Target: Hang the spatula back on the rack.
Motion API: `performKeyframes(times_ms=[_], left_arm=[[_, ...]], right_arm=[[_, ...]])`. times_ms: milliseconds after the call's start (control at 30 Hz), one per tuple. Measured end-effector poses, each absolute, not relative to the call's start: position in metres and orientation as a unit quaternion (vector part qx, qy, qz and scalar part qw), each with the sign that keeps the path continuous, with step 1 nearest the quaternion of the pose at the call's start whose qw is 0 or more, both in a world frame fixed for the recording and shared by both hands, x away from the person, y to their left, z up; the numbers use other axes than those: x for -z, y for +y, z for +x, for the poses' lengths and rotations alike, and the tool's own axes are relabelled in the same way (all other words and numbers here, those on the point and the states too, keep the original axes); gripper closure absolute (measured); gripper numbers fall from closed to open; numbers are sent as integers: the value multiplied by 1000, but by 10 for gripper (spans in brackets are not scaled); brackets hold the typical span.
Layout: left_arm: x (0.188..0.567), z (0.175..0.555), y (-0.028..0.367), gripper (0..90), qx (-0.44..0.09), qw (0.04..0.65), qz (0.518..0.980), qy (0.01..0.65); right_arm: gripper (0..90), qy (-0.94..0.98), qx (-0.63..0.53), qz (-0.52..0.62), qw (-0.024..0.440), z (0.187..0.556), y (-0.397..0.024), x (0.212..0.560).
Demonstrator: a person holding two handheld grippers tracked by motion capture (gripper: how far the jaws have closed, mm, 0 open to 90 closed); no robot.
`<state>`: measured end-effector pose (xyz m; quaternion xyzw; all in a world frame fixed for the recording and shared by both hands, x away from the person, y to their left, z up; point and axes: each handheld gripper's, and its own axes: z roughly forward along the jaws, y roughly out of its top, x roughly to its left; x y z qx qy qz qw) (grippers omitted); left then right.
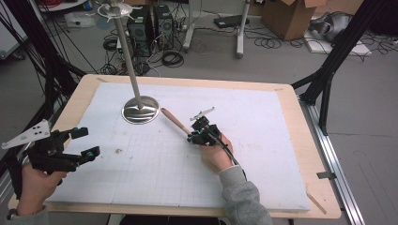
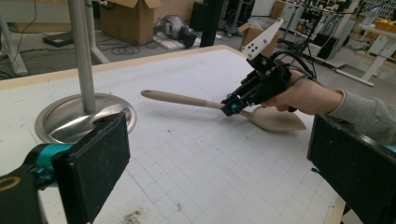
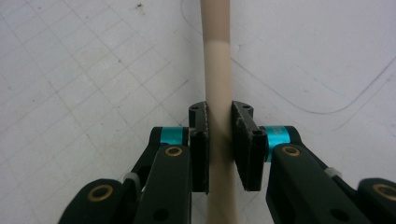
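A wooden spoon (image 1: 176,121) lies on the white gridded mat (image 1: 263,140), its handle pointing toward the metal stand. In the left gripper view the spoon (image 2: 187,99) shows its pale bowl at the right, under a hand. My right gripper (image 1: 193,137) is shut on the spoon's handle; in the right gripper view both pads press the handle (image 3: 219,93) of the spoon from either side. My left gripper (image 1: 85,142) hovers open near the table's left front, with nothing between its fingers (image 2: 100,154).
A metal stand with a round base (image 1: 140,110) and a tall pole (image 1: 126,47) stands at the mat's back left. The wooden table edge (image 1: 324,187) runs around the mat. Cables, computer towers and a cardboard box lie on the floor beyond.
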<state>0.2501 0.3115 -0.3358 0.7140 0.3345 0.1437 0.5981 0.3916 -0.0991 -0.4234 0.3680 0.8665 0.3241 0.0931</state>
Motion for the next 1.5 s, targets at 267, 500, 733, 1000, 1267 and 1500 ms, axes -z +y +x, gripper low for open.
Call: performKeyframes(times_ms=[267,500,733,1000,1267,1500], left_arm=[[337,251,311,64,-142,596,716,335],[336,251,311,63,-143,596,715,336],[337,251,311,64,-143,595,716,337],[337,251,311,64,-143,595,716,337],[336,250,312,63,-144,596,714,337],[336,251,312,64,-143,595,715,337]], right_arm=[[784,860,-339,369,95,390,-104,417],[784,854,-355,366,99,386,-107,410],[784,847,-374,362,102,383,-112,402],[785,840,-391,361,107,380,-117,394],[785,833,-411,351,117,376,-118,378],[786,828,-427,342,127,372,-119,366]])
